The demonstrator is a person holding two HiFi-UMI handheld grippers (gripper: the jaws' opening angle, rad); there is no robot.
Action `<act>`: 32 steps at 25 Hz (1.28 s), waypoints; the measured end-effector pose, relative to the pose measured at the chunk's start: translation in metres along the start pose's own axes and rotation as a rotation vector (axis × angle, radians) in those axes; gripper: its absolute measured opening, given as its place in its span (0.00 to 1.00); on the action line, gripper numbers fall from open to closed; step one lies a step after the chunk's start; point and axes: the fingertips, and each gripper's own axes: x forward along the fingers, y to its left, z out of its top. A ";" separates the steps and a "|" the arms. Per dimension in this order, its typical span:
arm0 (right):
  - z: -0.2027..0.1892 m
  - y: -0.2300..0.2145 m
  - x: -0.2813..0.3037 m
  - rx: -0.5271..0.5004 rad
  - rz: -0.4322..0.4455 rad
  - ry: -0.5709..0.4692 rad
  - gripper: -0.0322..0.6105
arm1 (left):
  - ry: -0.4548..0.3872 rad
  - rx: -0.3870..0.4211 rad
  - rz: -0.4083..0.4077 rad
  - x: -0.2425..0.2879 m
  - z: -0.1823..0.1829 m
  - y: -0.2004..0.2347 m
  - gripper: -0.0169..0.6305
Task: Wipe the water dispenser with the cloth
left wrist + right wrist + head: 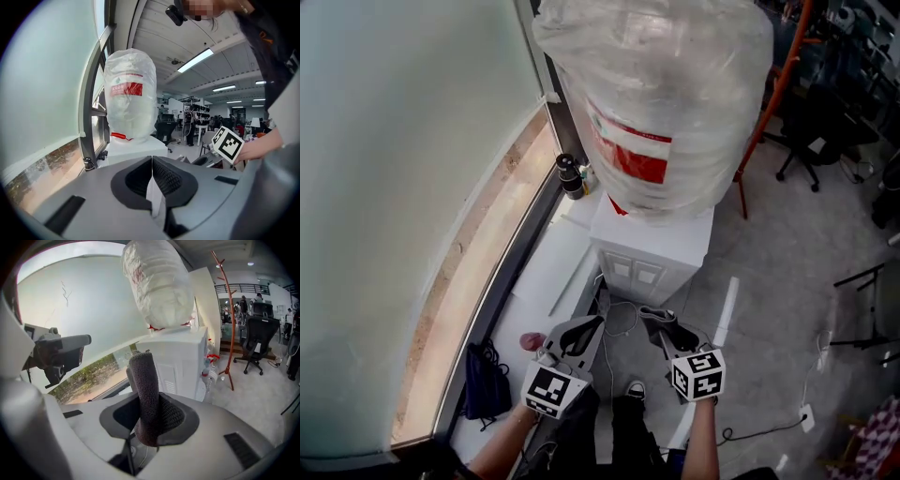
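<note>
Wiping looks not yet begun.

- The right gripper (150, 420) has its jaws clamped on a dark grey cloth (143, 380). The cloth is folded into a thick strip that sticks up out of the jaws.
- The left gripper (152, 161) has its jaws together. Nothing readable sits between them.
- In the head view both grippers are low and near the person. The left gripper (572, 339) is at left and the right gripper (672, 335) at right, side by side.
- The water dispenser (652, 248) is a white cabinet straight ahead, farther off, standing against the window at left.
- On top of it is a big bottle (661, 94) wrapped in clear plastic, with a red-and-white label.
- The cloth is apart from the dispenser, with no contact on any face.

Done: the cloth is picked up and gripped, and the person faces the front panel.
Left: bringing the cloth forward to the cabinet and wiping the top, front and sides.

The white surfaces show no streaks or wet marks. The views are probably too coarse to rule out a pass already made.

A small dark cup (571, 175) sits on the sill to the left of the dispenser. An orange coat stand (769, 103) is at far right.
</note>
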 end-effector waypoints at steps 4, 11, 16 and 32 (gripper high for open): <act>0.020 0.011 -0.044 -0.010 0.023 -0.033 0.22 | -0.016 -0.021 0.079 -0.027 0.026 -0.005 0.05; 0.036 0.011 -0.098 -0.019 0.034 -0.071 0.22 | -0.012 -0.106 0.197 -0.064 0.038 -0.025 0.05; 0.037 0.023 -0.119 -0.029 0.047 -0.089 0.22 | -0.009 -0.079 0.173 -0.078 0.050 -0.047 0.05; 0.023 0.120 -0.186 0.135 -0.026 -0.216 0.22 | -0.084 0.009 0.059 -0.175 0.073 -0.055 0.05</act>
